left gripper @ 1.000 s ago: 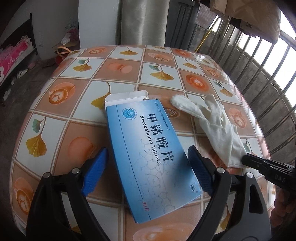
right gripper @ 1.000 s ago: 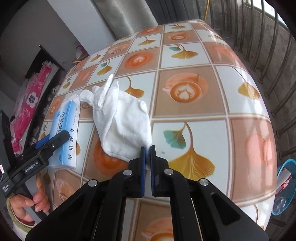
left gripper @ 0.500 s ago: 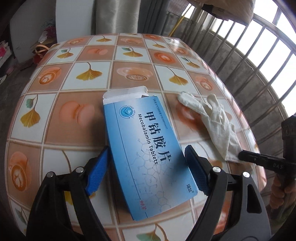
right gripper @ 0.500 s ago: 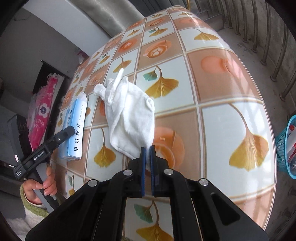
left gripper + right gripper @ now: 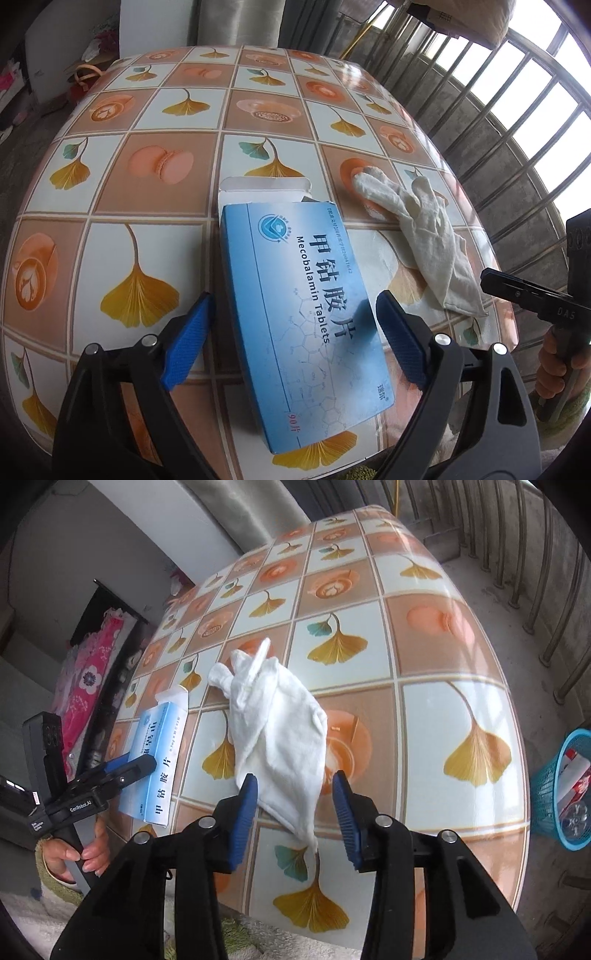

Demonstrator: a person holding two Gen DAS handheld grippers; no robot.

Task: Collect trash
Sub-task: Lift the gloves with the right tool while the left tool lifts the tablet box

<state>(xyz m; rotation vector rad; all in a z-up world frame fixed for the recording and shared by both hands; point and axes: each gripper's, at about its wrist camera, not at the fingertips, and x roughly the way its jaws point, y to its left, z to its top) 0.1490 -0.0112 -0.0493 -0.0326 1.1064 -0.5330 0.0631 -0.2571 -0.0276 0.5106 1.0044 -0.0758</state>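
White glove [image 5: 280,746] now lies released between the right hand-held gripper [image 5: 295,819]'s opening jaws.

Bright daylight, tabletop glare, fisheye-warped edges

Home balcony: railing [image 5: 517,122], oilcloth-covered table [image 5: 177,110].

A table [image 5: 177,110] wears a glossy oilcloth of orange and white squares with ginkgo leaves. Grey metal railing bars [image 5: 491,122] stand beyond it. Pink floral fabric [image 5: 88,679] lies further off.
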